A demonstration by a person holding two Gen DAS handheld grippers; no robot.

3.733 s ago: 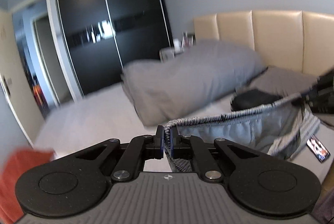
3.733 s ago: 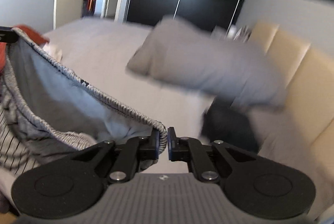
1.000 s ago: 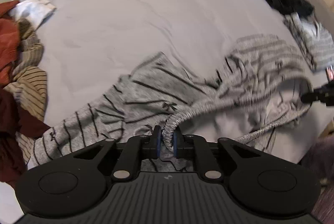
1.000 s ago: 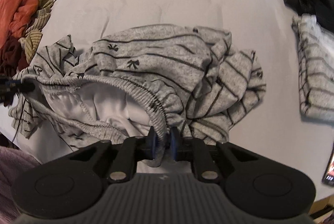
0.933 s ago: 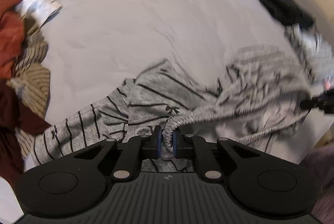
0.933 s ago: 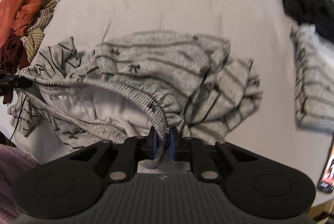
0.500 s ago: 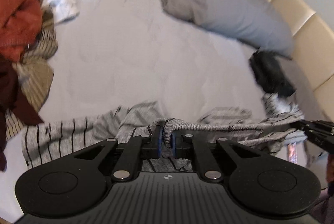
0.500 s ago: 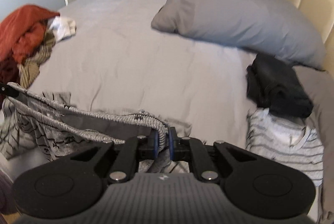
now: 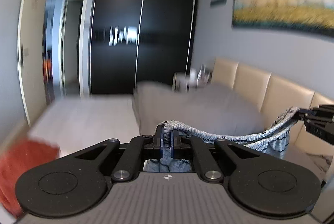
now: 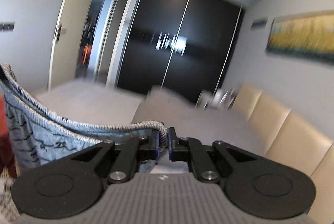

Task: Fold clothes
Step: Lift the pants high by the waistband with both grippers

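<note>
Left wrist view: left gripper (image 9: 166,143) and right gripper (image 10: 163,141), fingers clenched on the waistband (image 9: 219,136), are holding the trousers (image 10: 31,140) stretched mid-frame, airborne. Next: laying them flat on the bed (image 9: 87,117).

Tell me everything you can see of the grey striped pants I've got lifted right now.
The grey knit pants with thin dark stripes and small bow prints hang in the air by their ribbed elastic waistband. The left gripper is shut on one end of the band, the right gripper on the other, and the band sags between them, its two edges parted. The soft fabric droops below; the legs are out of view.
</note>
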